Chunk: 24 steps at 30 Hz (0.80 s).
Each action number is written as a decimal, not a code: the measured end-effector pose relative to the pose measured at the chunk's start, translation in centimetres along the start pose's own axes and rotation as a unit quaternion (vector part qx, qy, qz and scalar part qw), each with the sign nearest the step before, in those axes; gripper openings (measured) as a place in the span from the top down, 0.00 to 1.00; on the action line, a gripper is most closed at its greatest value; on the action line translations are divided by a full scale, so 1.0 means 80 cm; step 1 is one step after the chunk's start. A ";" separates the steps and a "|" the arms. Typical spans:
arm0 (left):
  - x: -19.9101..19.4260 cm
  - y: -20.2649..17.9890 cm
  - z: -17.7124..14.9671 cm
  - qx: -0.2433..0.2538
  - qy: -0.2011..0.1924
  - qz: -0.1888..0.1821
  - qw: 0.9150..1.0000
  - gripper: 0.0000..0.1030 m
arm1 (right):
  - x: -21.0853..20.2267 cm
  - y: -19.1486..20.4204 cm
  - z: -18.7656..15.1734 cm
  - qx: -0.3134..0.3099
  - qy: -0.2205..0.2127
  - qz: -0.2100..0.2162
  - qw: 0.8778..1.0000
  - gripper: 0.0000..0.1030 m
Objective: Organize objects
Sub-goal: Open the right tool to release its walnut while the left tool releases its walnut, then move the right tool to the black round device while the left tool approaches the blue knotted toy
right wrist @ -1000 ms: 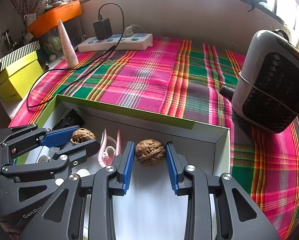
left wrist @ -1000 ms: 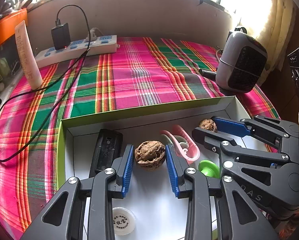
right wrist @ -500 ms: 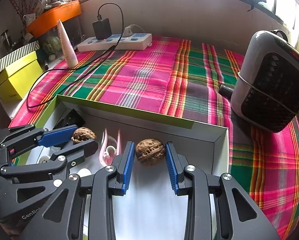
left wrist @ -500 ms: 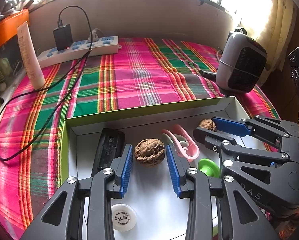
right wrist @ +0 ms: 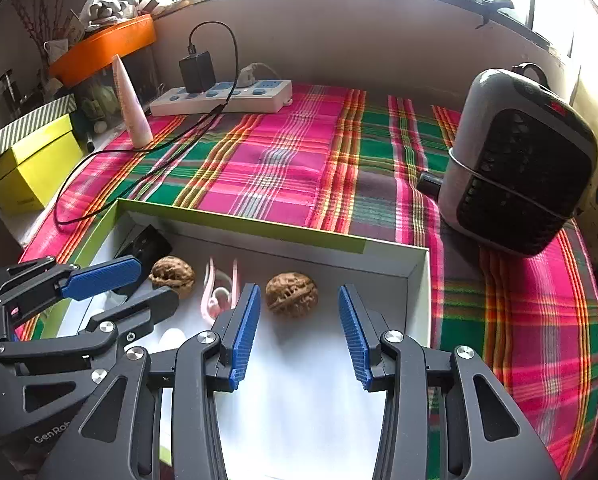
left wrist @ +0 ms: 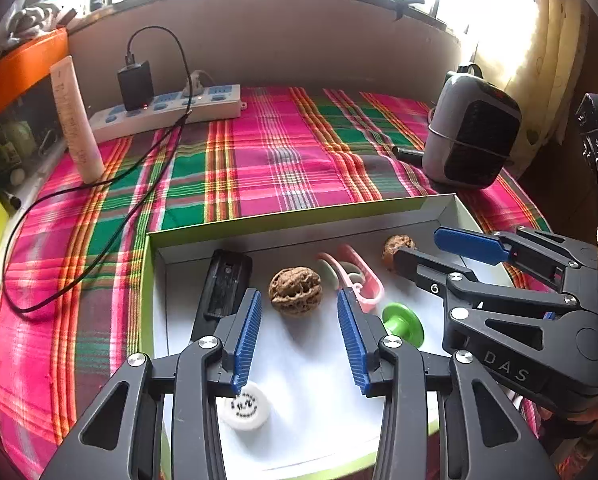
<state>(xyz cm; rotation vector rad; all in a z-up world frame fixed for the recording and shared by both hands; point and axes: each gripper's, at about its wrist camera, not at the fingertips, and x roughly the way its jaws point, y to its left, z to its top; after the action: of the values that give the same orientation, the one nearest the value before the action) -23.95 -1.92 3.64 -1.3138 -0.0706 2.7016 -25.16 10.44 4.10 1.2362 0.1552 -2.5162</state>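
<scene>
A shallow white box with a green rim (left wrist: 299,216) (right wrist: 235,220) sits on the plaid cloth. Two walnuts lie on its floor. One walnut (left wrist: 296,290) (right wrist: 172,274) lies just ahead of my left gripper (left wrist: 299,308), which is open. The other walnut (right wrist: 292,294) (left wrist: 397,245) lies just ahead of my right gripper (right wrist: 299,312), also open. Neither gripper touches a walnut. The box also holds a pink clip (left wrist: 359,280) (right wrist: 219,292), a green cap (left wrist: 403,322), a white round lid (left wrist: 245,406) and a black flat object (left wrist: 223,288).
A grey heater (right wrist: 515,160) stands on the cloth to the right of the box. A white power strip (right wrist: 223,98) with a black charger and cable lies at the back. A white tube (left wrist: 75,120) stands at the back left. A yellow box (right wrist: 31,168) is far left.
Both grippers opened wider and pulled back slightly; each walnut now lies free on the box floor ahead of the fingertips instead of between the pads.
</scene>
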 end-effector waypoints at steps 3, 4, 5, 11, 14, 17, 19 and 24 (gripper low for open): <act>-0.009 -0.002 -0.002 0.001 -0.006 0.006 1.000 0.63 | -0.009 0.002 -0.004 0.002 -0.004 0.000 1.000 0.59; -0.013 -0.004 -0.003 0.005 -0.010 0.011 1.000 0.63 | -0.012 0.002 -0.006 0.002 -0.007 0.000 1.000 0.59; -0.017 -0.005 -0.004 0.008 -0.014 0.014 1.000 0.63 | -0.016 0.003 -0.007 0.003 -0.009 0.000 1.000 0.59; -0.035 -0.009 -0.014 0.007 -0.021 0.008 1.000 0.62 | -0.034 0.004 -0.022 0.015 -0.020 0.004 1.000 0.59; -0.044 -0.012 -0.019 0.010 -0.026 0.012 1.000 0.62 | -0.043 0.004 -0.031 0.023 -0.024 0.006 0.999 0.59; -0.052 -0.015 -0.023 0.008 -0.030 0.008 0.999 0.62 | -0.053 0.006 -0.038 0.025 -0.030 0.007 0.999 0.59; -0.058 -0.016 -0.028 0.006 -0.034 0.008 0.999 0.62 | -0.059 0.007 -0.043 0.024 -0.034 0.004 0.999 0.59; -0.073 -0.023 -0.040 0.011 -0.047 0.012 0.999 0.62 | -0.076 0.008 -0.055 0.030 -0.046 0.004 0.998 0.59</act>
<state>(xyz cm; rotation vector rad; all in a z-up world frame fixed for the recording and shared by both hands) -17.70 -1.00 6.44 -1.1889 -0.0345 2.7744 -18.18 12.39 6.20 1.1381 0.0515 -2.5818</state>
